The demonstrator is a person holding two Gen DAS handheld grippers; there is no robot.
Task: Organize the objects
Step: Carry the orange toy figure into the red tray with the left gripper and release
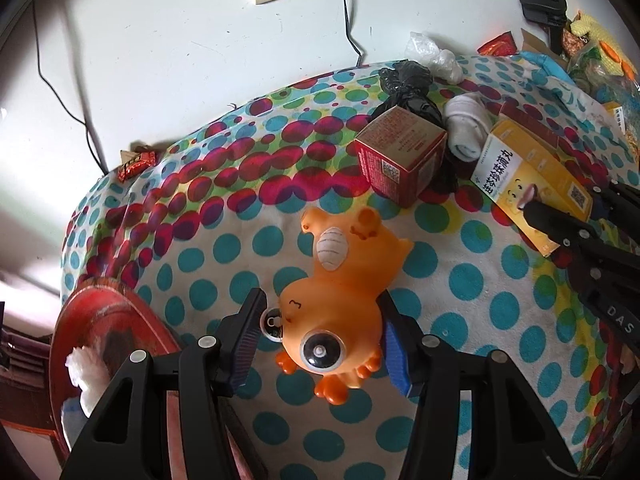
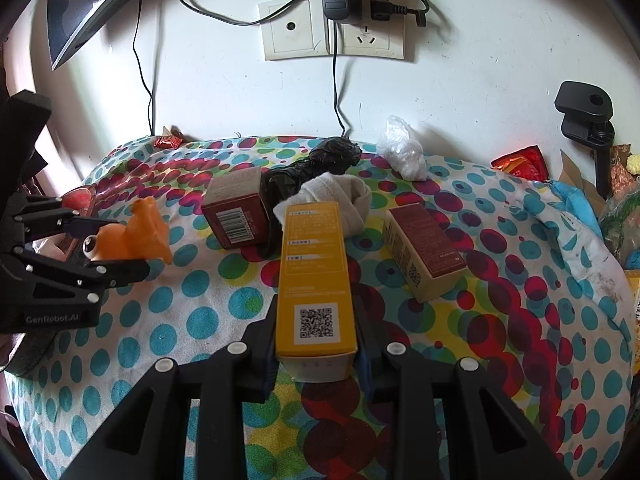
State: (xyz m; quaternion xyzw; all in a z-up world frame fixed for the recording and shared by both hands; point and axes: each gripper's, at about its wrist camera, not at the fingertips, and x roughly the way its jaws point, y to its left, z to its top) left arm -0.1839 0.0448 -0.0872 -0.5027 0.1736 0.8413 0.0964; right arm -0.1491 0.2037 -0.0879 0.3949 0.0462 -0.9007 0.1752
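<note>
Orange rubber, that's what fills my left view: the orange squeaky animal toy with bulging eyes (image 1: 340, 280) sits pinched in my left claw (image 1: 320, 340), head toward the camera and tail end pointing away over the counter. The blue-faced pads (image 1: 394, 354) press on either side of its head. From the right camera I see the same toy raised just above the dotted cloth at the left edge of the counter, with the red round tray (image 1: 112, 320) right beside it.

My right claw (image 2: 316, 344) is pressed onto the long yellow cardboard box with a QR code (image 2: 316, 276), gripping its near end while the box stretches away toward the wall. Its far end reaches the rolled white sock (image 2: 340, 200). To the left of the box stands a dark red carton with a barcode (image 2: 236, 212), and a crumpled black plastic bag (image 2: 320, 164) lies behind it. To the right lies a second red and tan carton (image 2: 424, 252) on its side, apart from the yellow box. A clear crumpled plastic bag (image 2: 402, 152) rests near the wall, under the white wall socket plate (image 2: 332, 28).

The cloth with teal, red and yellow dots (image 2: 200, 320) covers the whole counter.
</note>
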